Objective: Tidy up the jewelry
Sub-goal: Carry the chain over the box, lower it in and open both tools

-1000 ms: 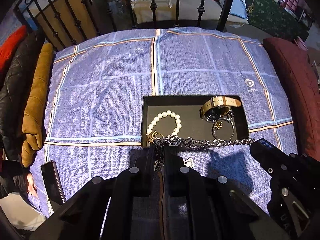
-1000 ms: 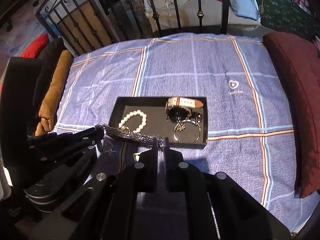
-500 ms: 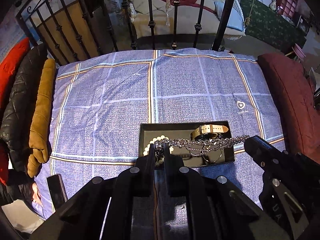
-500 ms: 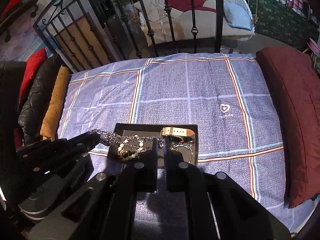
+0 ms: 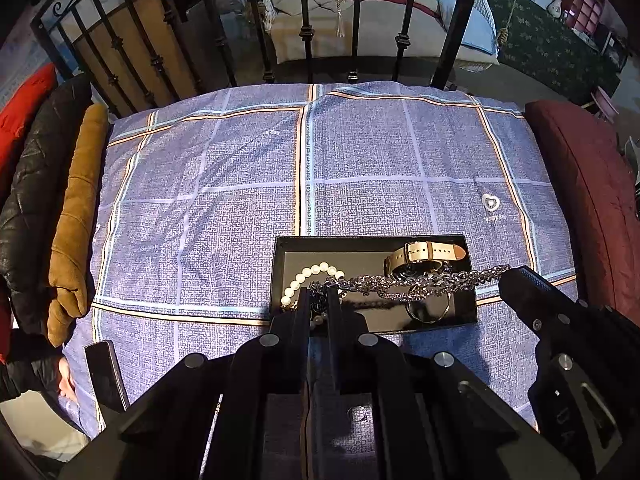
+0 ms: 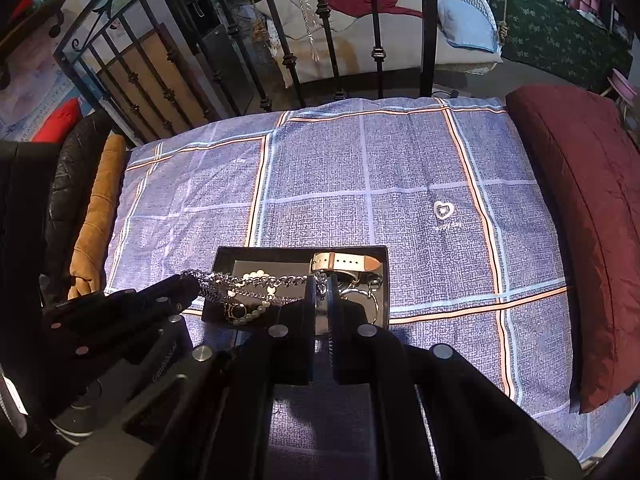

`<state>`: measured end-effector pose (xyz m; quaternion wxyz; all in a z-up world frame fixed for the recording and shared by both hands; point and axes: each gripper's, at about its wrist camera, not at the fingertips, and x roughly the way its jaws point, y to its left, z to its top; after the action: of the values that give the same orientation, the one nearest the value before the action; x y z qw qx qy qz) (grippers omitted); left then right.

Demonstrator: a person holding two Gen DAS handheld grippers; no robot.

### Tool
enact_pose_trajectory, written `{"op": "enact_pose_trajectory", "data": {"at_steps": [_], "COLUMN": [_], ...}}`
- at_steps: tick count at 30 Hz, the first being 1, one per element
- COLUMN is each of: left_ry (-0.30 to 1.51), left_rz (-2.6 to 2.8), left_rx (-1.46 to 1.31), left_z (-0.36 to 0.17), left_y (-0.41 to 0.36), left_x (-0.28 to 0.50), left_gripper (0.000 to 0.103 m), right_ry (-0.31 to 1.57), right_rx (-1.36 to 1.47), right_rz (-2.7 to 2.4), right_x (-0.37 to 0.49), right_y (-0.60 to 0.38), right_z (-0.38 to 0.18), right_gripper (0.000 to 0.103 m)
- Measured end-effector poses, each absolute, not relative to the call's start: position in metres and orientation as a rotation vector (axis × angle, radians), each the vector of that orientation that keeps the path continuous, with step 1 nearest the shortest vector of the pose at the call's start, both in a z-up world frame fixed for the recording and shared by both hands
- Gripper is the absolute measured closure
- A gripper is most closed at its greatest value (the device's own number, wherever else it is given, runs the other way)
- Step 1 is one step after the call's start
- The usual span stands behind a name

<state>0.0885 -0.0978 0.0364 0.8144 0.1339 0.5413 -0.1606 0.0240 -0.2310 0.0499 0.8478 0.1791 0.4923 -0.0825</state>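
A silver chain [image 5: 416, 282] hangs stretched above the black tray [image 5: 288, 246]. My left gripper [image 5: 319, 294] is shut on its one end and my right gripper [image 6: 320, 280] is shut on the other. In the right wrist view the chain [image 6: 256, 280] runs from my fingers to the left gripper's tip. The tray [image 6: 256, 251] holds a pearl bracelet [image 5: 310, 274], a watch with a beige strap [image 5: 432, 252] and a ring-shaped piece [image 5: 428, 312]. In the right wrist view the watch [image 6: 348, 262] lies at the tray's far right and a beaded bracelet [image 6: 250, 312] near its front left.
The tray lies on a blue checked bedspread [image 5: 240, 200]. A dark red pillow [image 6: 580, 208] runs along the right edge, a mustard cushion [image 5: 76, 216] and black jacket along the left. A phone [image 5: 106, 374] lies at the front left. Iron bed rails [image 5: 308, 32] stand behind.
Both grippers rose and carried the stretched chain from the tray's near edge to above its middle. The tray now looks smaller and farther.
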Motion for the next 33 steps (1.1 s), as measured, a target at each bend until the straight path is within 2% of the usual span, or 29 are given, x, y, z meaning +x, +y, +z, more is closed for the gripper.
{"op": "enact_pose_trajectory", "data": {"at_steps": [25,31,33], "left_ry": [1.186,1.185,1.182], "left_rz": [-0.337,-0.339,-0.339], "left_rx": [0.279,0.278,0.271], "left_z": [0.028,0.029,0.03], "left_y": [-0.104,-0.105,-0.104], "left_x": [0.105,0.105,0.106], "left_gripper": [0.095,0.095,0.095], "right_ry": [1.057,1.052,1.052], "right_rx": [0.345,0.347,0.346], "right_rz": [-0.2,-0.217,-0.222], "right_x": [0.044,0.043,0.043], "right_y": [-0.237,-0.241,-0.242], "right_z": [0.044,0.044,0.044], "right_gripper": [0.095,0.077,0.062]}}
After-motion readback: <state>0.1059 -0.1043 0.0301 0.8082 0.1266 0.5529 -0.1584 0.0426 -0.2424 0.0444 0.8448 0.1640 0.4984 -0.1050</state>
